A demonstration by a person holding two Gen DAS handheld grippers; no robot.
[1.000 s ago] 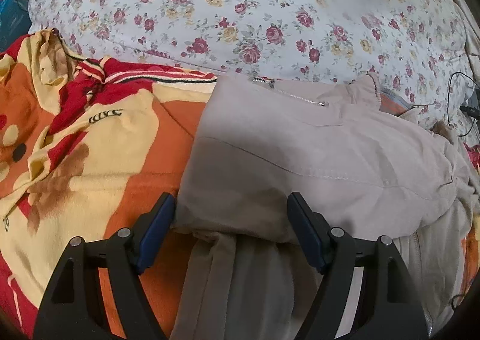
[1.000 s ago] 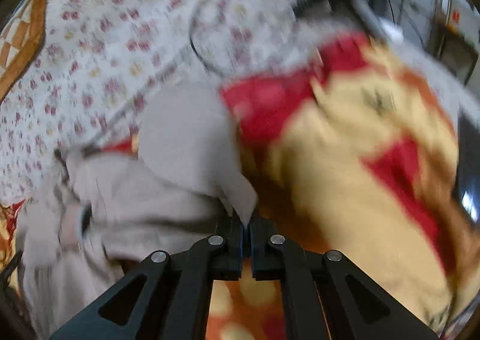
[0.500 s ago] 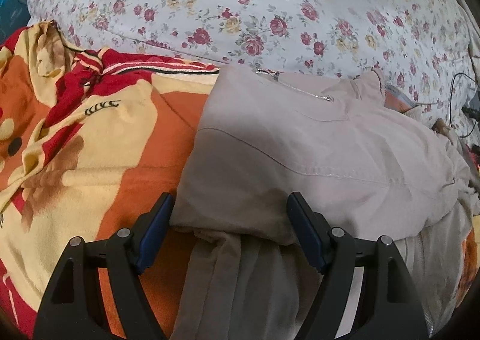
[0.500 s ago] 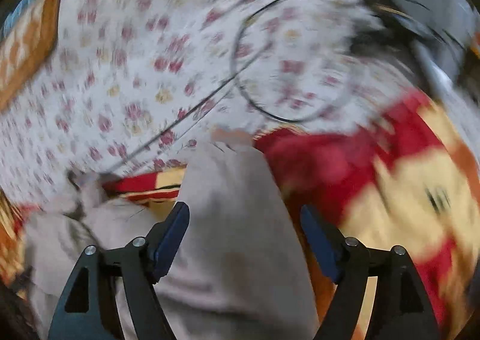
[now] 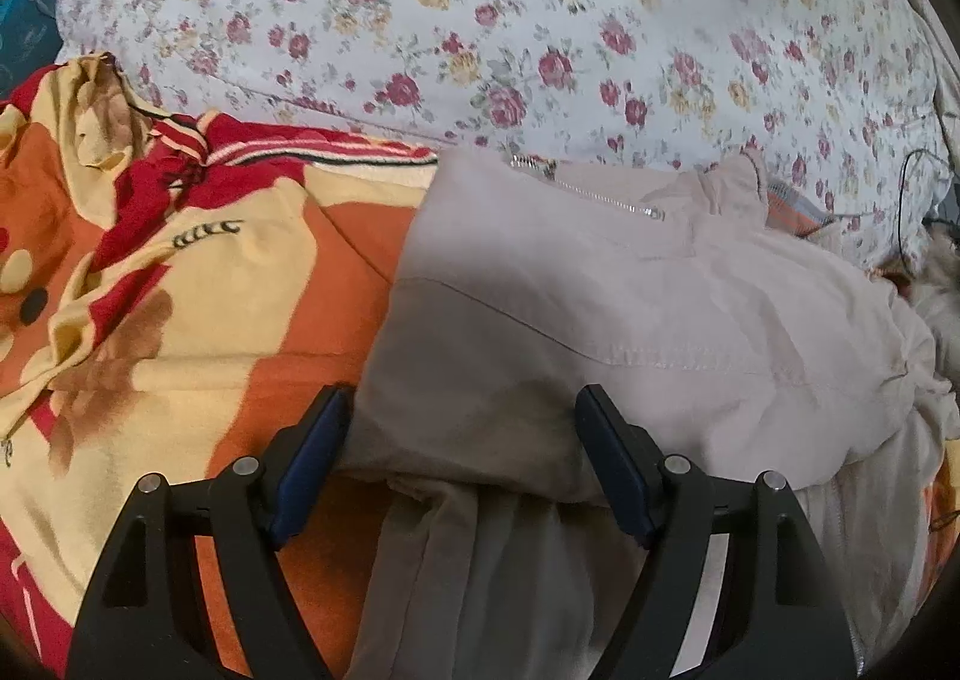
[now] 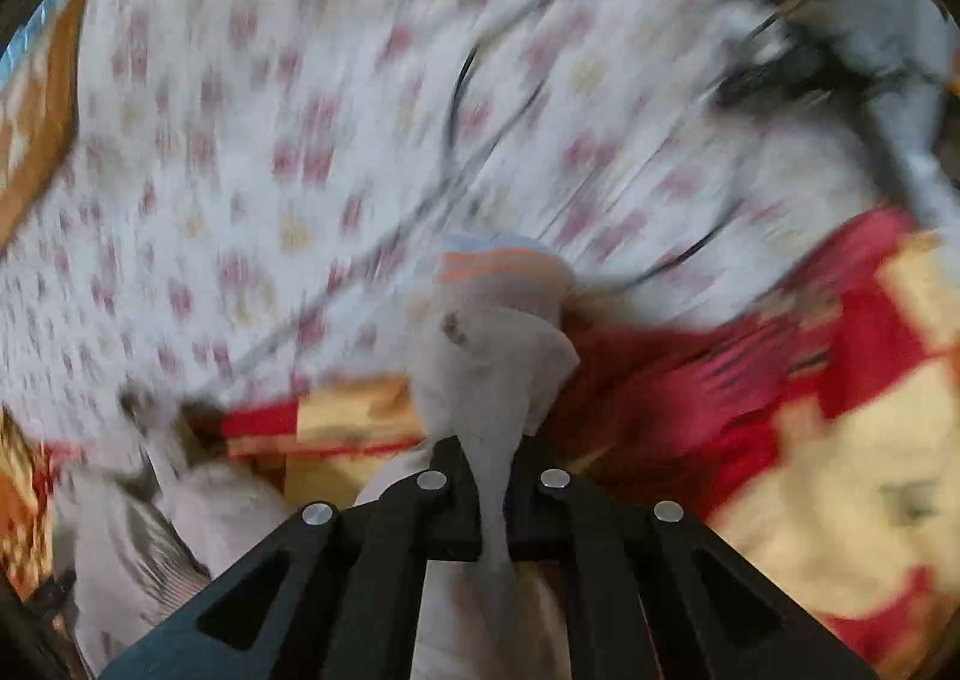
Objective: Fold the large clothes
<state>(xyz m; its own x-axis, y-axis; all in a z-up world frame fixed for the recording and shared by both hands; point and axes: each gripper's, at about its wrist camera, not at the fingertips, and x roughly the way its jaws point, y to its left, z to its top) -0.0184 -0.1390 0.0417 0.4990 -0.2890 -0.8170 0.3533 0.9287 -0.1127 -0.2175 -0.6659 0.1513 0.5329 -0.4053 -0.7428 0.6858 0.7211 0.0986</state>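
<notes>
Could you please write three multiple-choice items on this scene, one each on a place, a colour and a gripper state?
1. The beige jacket lies on:
A. a blanket
B. a bare floor
C. a chair
2. The sheet beyond it is:
A. plain blue
B. white with flowers
C. green striped
3. The right gripper is:
A. open wide
B. shut on nothing
C. shut on jacket cloth

Answers: 1 A, the orange and yellow blanket spreads under the jacket. 2 B, red and yellow blooms on white. 3 C, beige cloth is pinched between its fingers; the left gripper is open.
</notes>
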